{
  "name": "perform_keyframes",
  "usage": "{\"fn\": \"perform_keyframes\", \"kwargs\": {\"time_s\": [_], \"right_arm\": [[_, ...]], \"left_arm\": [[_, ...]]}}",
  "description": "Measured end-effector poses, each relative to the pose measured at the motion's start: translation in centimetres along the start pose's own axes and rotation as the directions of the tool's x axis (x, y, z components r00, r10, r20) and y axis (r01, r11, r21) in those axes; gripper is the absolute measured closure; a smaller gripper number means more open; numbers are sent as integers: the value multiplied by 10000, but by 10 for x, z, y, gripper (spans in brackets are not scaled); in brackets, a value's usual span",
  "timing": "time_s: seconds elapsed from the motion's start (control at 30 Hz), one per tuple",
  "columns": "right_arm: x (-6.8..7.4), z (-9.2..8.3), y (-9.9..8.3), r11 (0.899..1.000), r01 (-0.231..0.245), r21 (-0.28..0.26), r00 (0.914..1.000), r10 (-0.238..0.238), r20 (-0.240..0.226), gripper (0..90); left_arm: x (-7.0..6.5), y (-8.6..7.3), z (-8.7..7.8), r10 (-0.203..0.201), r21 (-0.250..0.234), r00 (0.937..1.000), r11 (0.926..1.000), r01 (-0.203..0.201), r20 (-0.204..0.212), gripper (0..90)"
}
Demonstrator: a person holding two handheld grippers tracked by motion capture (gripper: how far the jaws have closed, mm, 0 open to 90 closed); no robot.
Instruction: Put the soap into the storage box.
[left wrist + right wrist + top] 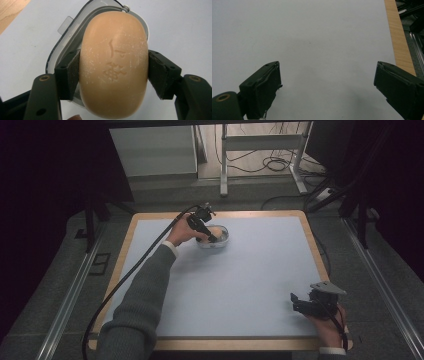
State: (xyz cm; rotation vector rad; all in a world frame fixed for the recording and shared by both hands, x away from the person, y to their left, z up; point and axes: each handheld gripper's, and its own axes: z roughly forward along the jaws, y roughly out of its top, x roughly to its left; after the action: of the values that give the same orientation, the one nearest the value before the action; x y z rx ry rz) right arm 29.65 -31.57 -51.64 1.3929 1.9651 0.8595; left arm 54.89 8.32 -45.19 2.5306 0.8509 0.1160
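Two grippers are in play, and they do very different jobs. I have the left gripper (113, 72) clenched across the short sides of a peach-coloured soap (113, 65), one pad flat on each flank, so the rounded bar cannot roll or squirt out the way it might if I pinched it by its ends. The soap hangs just over a clear dish (65, 41), whose rim and small tab peek out behind and to one side of the bar; from the left gripper view I cannot tell whether the underside is touching the dish floor or riding just above it. In the high view the left gripper (205, 227) points down at the dish (222, 242) near the far edge of the table (250, 285), with the soap (216, 232) at the dish's near-left side, so I judge I am either seating the bar or lifting it out; the grip across the width suits both, since the jaws clear the dish walls. The right gripper (306, 303) rests near the front right corner, well apart from the dish, its jaws spread wide with nothing but bare tabletop (324, 37) between them. I keep it parked there so its cable and body stay out of the left arm's way.
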Motion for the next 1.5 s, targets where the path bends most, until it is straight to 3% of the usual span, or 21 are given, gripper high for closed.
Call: {"fn": "perform_keyframes", "kwargs": {"time_s": [0.3,0.37,0.4,0.43,0.8,1.23,1.5], "right_arm": [[-2,0,-1,10000,-9,22,10000,9,58,73],[-2,0,-1,10000,-6,29,10000,6,62,73],[-2,0,-1,10000,-6,29,10000,6,62,73],[-2,0,-2,10000,-27,61,10000,27,58,73],[0,1,-2,10000,24,82,10000,-24,54,73],[2,4,-1,9999,83,126,10000,-82,-33,73],[-1,0,-1,10000,-26,19,10000,26,-10,73]], "left_arm": [[3,4,9,-35,70,10000,10000,35,52,316],[3,4,9,-123,-158,9999,9998,124,75,307],[3,4,7,-213,-345,9995,9992,221,229,307],[1,5,1,-96,-635,9999,9979,104,128,295],[-9,-5,-16,23,-790,9999,9969,-14,110,255],[-28,-39,-45,133,-1202,9998,9926,-150,-143,247],[-52,-77,-67,-147,-1817,9987,9833,57,-485,238]]}}
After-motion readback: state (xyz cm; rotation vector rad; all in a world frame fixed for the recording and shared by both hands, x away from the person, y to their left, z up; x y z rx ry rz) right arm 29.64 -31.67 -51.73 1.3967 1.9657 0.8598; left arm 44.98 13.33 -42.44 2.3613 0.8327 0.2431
